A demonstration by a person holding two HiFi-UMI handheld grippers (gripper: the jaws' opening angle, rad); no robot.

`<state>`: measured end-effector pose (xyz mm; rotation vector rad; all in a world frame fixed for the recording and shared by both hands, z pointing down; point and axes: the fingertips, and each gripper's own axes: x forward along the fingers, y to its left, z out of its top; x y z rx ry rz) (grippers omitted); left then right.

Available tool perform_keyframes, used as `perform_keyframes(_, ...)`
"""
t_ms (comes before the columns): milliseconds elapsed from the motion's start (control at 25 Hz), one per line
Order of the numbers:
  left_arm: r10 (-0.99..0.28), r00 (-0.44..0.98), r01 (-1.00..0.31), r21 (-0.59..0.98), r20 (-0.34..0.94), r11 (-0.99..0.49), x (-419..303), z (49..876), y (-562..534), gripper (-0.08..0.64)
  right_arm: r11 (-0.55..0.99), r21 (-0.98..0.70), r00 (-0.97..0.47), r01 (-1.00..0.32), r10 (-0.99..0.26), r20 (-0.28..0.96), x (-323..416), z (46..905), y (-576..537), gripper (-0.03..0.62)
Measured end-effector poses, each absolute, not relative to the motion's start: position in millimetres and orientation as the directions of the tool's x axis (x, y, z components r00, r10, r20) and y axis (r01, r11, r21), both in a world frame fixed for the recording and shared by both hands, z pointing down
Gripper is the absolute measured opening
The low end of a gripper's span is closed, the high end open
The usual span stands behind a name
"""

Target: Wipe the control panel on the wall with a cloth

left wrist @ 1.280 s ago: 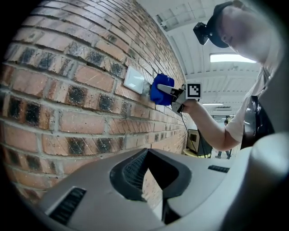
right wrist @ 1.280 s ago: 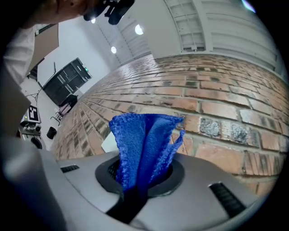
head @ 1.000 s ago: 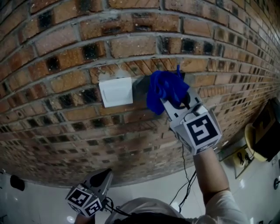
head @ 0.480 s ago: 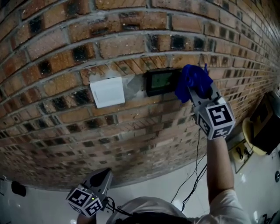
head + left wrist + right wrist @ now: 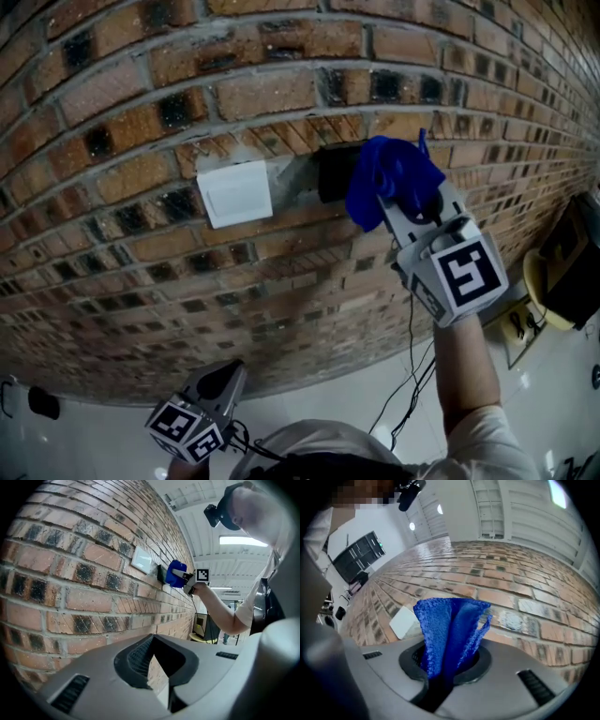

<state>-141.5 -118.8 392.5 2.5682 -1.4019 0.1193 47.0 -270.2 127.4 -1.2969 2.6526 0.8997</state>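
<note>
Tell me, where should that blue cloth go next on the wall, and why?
Probably a short slide left along the wall. The right gripper, shut on the blue cloth, holds it over the right part of the dark control panel. The panel's left end shows uncovered beside the white switch plate, so that strip seems due next.

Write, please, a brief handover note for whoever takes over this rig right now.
Right claw: shut on the blue cloth, held against the control panel on the brick wall.
Left claw: shut, empty, low.
The cloth covers most of the panel; only its left edge shows, beside the white switch plate.
Done: contact made. Left: wipe the whole face; cleanliness cannot be judged.
</note>
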Motion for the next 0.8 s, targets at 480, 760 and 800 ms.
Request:
perform_keyframes(480, -0.834, 0.521, -0.853, 0.134, 0.182, -0.504, -149.2, 391.6, -114.9, 0.002, 0.512, 0.503, -0.686, -0.696, -0.681, -0.257, 15.6, 140.4, -284.0, 0.089)
perform_keyframes(760, -0.818, 0.542, -0.840, 0.128, 0.192, -0.527, -138.2, 392.1, -120.7, 0.002, 0.422, 0.419, -0.553, -0.804, -0.789, -0.268, 95.0, 148.4, -316.7, 0.089)
perform_keyframes(800, -0.817, 0.543, -0.839, 0.125, 0.193, -0.529, -137.1, 391.4, -122.1, 0.002, 0.414, 0.411, -0.540, -0.812, -0.799, -0.264, 101.3, 151.6, -321.1, 0.089)
